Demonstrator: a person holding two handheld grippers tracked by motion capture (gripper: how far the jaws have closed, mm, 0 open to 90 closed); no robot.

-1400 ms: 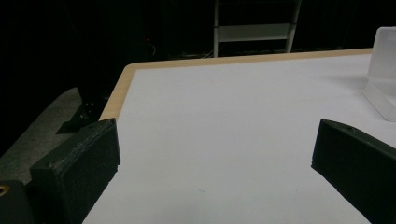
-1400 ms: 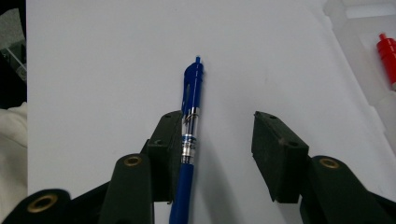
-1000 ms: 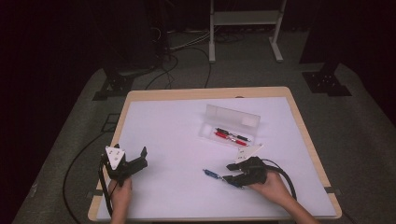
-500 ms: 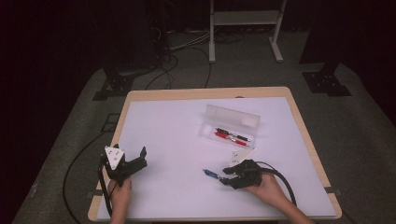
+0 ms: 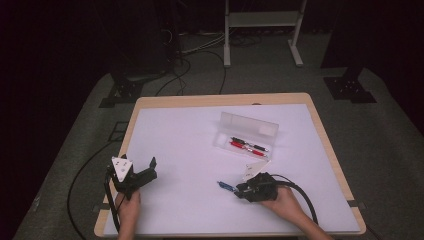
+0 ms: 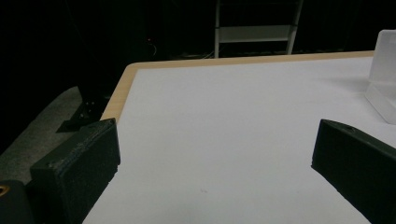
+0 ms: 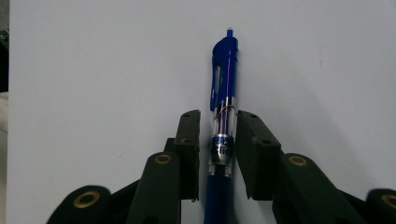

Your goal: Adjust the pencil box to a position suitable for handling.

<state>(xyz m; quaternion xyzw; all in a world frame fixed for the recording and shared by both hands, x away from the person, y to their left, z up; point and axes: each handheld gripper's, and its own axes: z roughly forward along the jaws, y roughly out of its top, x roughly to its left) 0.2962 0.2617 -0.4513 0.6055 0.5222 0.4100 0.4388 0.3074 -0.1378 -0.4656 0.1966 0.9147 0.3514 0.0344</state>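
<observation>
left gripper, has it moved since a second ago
No. The left gripper sits at the same spot near the table's left edge as before.

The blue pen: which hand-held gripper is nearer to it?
Right. The right hand-held gripper has its jaws on either side of the blue pen, just closing in. The left hand-held gripper sits far off at the table's other side, jaws wide open.

Blue pen (image 5: 223,186) at right hand-held gripper (image 5: 239,190)

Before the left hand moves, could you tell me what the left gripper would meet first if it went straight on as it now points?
Probably nothing: the left gripper faces bare white table; the clear case sits off to one side.
</observation>
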